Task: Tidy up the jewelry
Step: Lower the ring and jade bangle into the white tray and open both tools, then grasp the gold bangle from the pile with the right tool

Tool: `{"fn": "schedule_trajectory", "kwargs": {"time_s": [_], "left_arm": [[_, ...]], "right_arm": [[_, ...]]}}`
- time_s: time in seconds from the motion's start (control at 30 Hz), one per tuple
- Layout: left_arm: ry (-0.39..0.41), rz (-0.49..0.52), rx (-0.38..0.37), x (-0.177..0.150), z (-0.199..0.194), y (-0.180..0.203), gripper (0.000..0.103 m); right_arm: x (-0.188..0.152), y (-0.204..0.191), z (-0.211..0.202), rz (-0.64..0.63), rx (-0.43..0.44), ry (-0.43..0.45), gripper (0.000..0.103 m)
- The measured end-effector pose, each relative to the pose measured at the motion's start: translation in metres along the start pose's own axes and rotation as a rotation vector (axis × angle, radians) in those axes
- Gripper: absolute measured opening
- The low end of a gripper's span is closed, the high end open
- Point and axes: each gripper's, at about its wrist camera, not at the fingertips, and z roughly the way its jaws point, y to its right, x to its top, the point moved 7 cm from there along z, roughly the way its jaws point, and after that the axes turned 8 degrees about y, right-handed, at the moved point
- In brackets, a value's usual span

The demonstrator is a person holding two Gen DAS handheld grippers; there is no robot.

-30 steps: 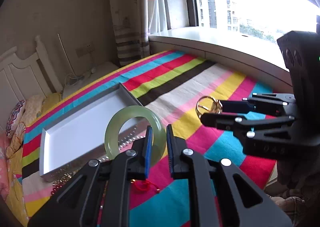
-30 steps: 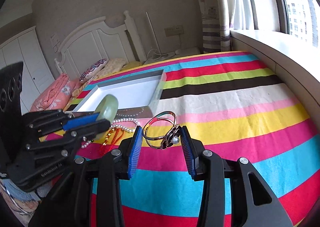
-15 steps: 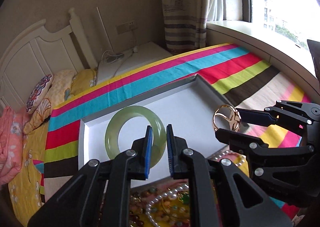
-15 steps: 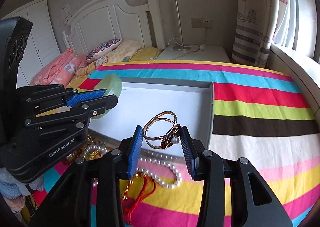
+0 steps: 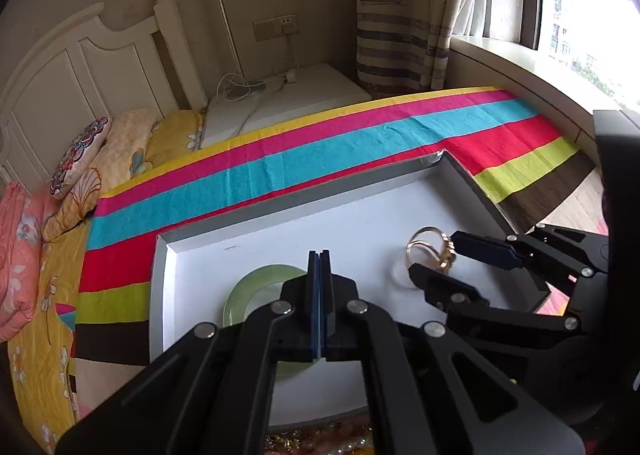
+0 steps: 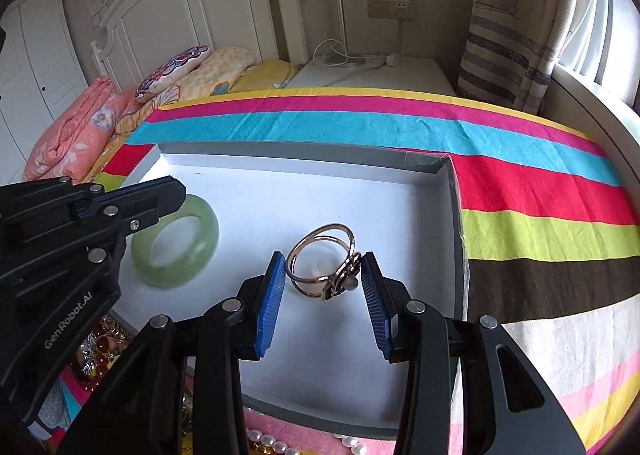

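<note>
1. Daylight comes in from the window [image 5: 576, 11] at the right; its panes are blown out to near white in the left wrist view.
2. The room is evenly bright and colours on the striped bedspread [image 6: 520, 191] look saturated.
3. The white tray [image 6: 400, 207] floor reflects the light strongly, with a brighter patch at its far left corner.
4. Soft shadows lie under the green bangle [image 6: 176, 243] and the gold ring [image 6: 324, 267].
5. Both views are sharp, without motion blur.
6. Fisheye distortion bends the headboard [image 6: 192, 7] and curtain [image 6: 504, 27]; the corners fall to black vignette.
</note>
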Motion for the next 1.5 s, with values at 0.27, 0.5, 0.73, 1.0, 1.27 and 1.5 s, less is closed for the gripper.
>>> {"fn": "schedule_trajectory", "kwargs": {"time_s": [0.27,0.5,0.73,1.0,1.27,1.5], "left_arm": [[0.084,-0.083,0.005,0.003,-0.04,-0.024,0.052],[0.16,-0.101,0.051,-0.018,-0.085,-0.041,0.097],[0.17,-0.226,0.062,-0.089,-0.131,-0.042,0.101],[0.153,-0.318,0.019,-0.151,-0.136,-0.03,0.101],[0.175,-0.376,-0.055,-0.15,-0.135,-0.035,0.1],[0.251,-0.448,-0.088,-0.149,-0.148,-0.045,0.099]], "right_arm": [[0.001,0.006,-0.036,0.02,0.042,0.064,0.066],[-0.006,0.008,-0.076,0.038,0.087,0.125,0.066],[-0.052,0.009,-0.12,0.093,0.102,0.157,0.066],[-0.107,-0.023,-0.12,-0.058,0.073,0.047,0.066],[-0.12,-0.065,-0.117,-0.234,0.079,0.032,0.044],[-0.102,-0.089,-0.114,-0.316,0.139,0.066,0.028]]}}
